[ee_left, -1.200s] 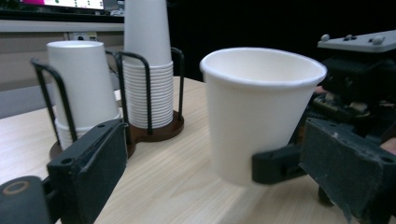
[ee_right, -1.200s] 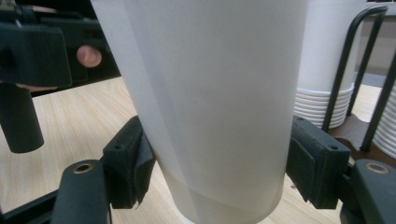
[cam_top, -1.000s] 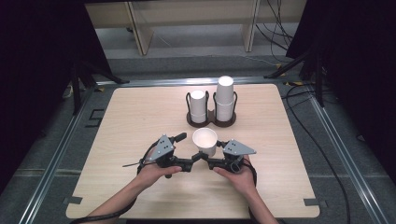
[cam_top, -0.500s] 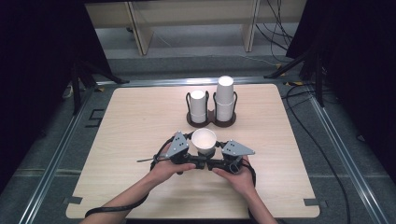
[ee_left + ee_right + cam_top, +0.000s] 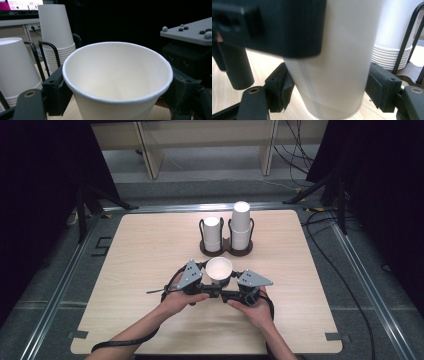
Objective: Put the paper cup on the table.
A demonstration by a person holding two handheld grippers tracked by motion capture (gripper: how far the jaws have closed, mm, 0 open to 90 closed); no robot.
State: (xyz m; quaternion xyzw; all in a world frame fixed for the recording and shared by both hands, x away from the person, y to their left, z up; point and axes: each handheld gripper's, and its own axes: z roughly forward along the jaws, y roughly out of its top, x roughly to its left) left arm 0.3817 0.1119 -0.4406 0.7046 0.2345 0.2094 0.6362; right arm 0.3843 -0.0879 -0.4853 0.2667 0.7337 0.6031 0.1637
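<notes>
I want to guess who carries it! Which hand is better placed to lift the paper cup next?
Left, probably. The left gripper has just been closing its jaws, and they hug the paper cup under its rim. The right gripper has just been opening around the cup, so it seems to be letting go.

Both hands meet low at the table's near edge; left gripper (image 5: 204,281) just closing, right gripper (image 5: 231,285) just opening.

Left tool (image 5: 117,100) closing around upright paper cup (image 5: 117,75).
</notes>
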